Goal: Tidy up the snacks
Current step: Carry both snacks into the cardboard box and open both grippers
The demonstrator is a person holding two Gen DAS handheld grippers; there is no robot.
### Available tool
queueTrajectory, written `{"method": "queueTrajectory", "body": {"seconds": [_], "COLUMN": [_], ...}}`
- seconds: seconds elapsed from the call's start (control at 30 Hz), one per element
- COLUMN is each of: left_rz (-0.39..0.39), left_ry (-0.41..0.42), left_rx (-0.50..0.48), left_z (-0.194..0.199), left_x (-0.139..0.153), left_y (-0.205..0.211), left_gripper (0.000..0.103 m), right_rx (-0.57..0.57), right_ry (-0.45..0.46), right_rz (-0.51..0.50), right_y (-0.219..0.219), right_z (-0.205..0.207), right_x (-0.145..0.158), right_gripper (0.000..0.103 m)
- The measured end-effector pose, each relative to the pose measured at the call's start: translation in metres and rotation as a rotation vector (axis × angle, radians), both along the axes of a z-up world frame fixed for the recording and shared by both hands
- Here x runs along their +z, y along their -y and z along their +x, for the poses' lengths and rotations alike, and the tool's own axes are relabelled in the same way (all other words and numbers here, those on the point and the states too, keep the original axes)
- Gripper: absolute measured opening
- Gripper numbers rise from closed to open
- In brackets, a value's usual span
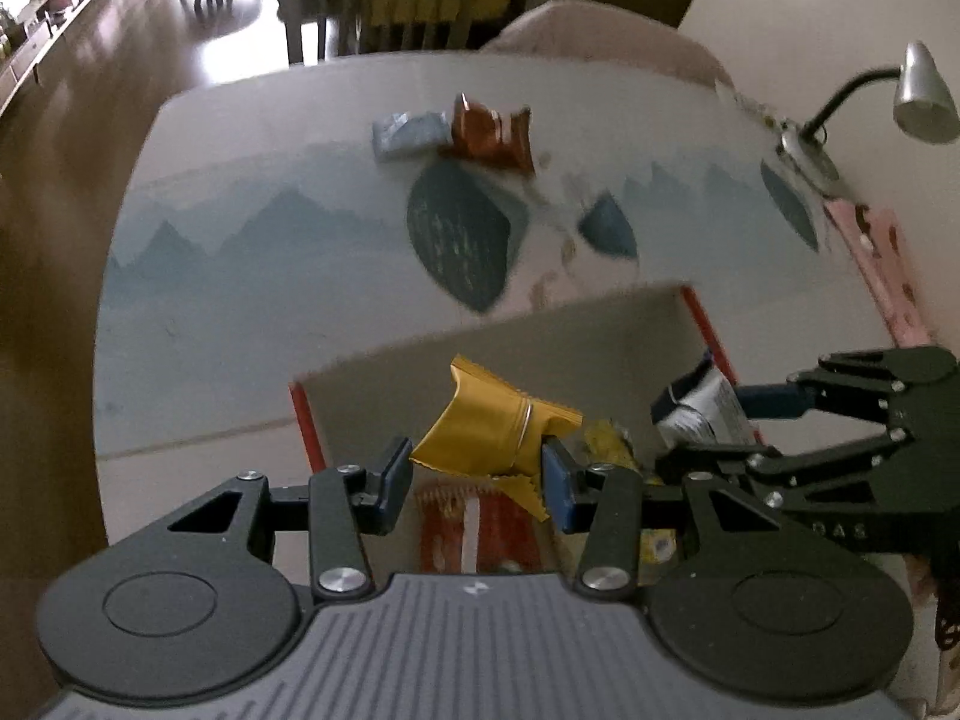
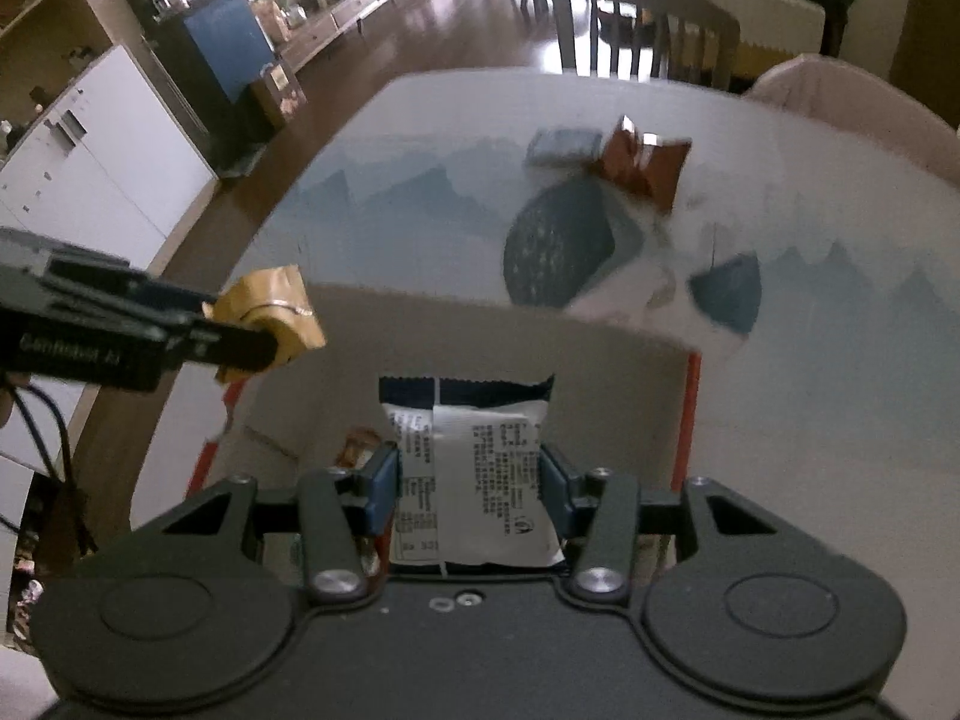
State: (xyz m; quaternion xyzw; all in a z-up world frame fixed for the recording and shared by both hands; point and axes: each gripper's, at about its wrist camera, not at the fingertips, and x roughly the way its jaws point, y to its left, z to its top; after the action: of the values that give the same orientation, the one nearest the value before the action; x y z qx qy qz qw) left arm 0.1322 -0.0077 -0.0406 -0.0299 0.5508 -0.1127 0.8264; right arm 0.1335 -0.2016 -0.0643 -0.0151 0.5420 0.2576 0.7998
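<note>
Judging by what lies in the box (image 1: 600, 324), I am partway through: my left claw (image 1: 477, 474) pinches a gold packet (image 1: 492, 426) and my right claw (image 2: 471, 486) pinches a white packet (image 2: 480, 480), both poised above the box, where a red wrapper (image 1: 468, 531) and a yellow one (image 1: 609, 444) already lie. A blue packet (image 1: 408, 135) and a brown packet (image 1: 495, 135) wait, touching, at the desk's (image 1: 240, 312) far edge. The desk wears a mountain-print cover; chairs (image 1: 378, 6), a lamp (image 1: 918, 93) and wood floor lie beyond.
</note>
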Motion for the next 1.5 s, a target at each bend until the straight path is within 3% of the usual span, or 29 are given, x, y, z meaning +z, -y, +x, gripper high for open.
{"method": "queueTrajectory", "body": {"seconds": [0.37, 0.73, 1.07, 1.5], "left_rz": [0.025, 0.072, 0.099, 0.082], "left_ry": [-0.111, -0.168, -0.189, -0.162], "left_rx": [-0.036, -0.067, -0.081, -0.087], "left_z": [-0.021, -0.025, -0.026, -0.032], "left_x": [-0.058, -0.090, -0.108, -0.106], "left_y": [0.025, 0.043, 0.050, 0.048], "left_gripper": [0.045, 0.045, 0.045, 0.045], "right_rx": [-0.054, -0.049, -0.063, -0.071], "right_ry": [-0.087, -0.114, -0.134, -0.120], "right_rz": [-0.062, -0.101, -0.111, -0.099], "right_y": [0.001, -0.006, -0.009, -0.007], "right_z": [-0.015, -0.024, -0.028, -0.028], "right_x": [-0.053, -0.074, -0.086, -0.083], "right_gripper": [0.048, 0.048, 0.048, 0.053]}}
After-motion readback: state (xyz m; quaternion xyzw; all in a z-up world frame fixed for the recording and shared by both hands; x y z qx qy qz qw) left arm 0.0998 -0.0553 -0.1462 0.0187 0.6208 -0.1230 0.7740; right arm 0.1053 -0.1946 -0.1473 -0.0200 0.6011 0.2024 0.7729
